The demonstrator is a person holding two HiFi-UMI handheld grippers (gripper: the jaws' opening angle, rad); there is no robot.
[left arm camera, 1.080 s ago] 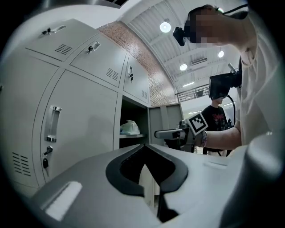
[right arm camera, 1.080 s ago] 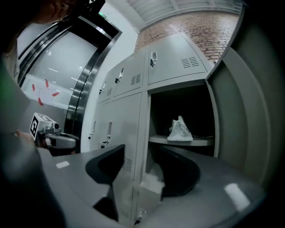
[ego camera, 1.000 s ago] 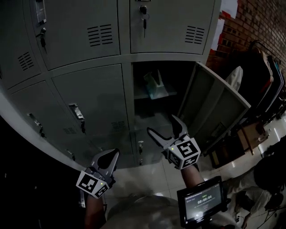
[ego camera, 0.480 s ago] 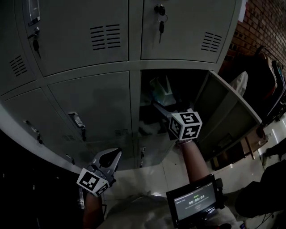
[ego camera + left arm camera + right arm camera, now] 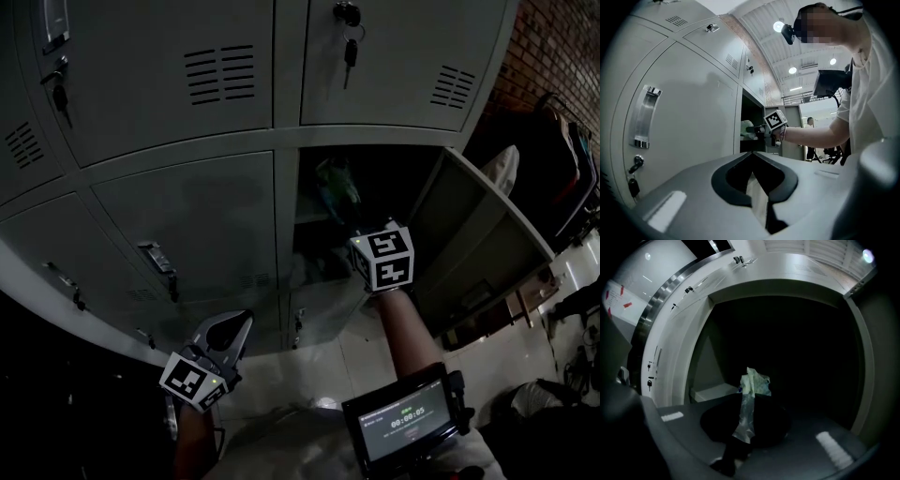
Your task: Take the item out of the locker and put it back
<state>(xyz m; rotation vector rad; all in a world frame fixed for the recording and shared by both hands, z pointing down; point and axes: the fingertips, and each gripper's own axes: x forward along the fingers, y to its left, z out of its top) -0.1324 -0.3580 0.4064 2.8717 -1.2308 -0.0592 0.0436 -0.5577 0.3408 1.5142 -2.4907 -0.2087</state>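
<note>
A crumpled pale green plastic packet (image 5: 336,187) sits at the mouth of the open locker compartment (image 5: 394,173), middle row. My right gripper (image 5: 349,223) reaches into that opening, its marker cube hiding the jaws in the head view. In the right gripper view the jaws of the right gripper (image 5: 745,427) are closing tight, with a strip of the packet (image 5: 751,397) pinched between them. The left gripper view shows the packet (image 5: 746,127) at the right gripper's tips. My left gripper (image 5: 234,328) hangs low in front of the lockers, shut and empty, its jaws meeting in the left gripper view (image 5: 757,187).
The compartment's grey door (image 5: 478,225) swings out to the right. Shut locker doors with handles and keys (image 5: 349,37) surround the opening. A screen device (image 5: 403,427) is strapped on the right forearm. Dark bags and a brick wall (image 5: 562,56) lie at the right.
My right gripper went from open, in front of the lockers, up into the open compartment and closed on the packet. The left gripper stayed put.
</note>
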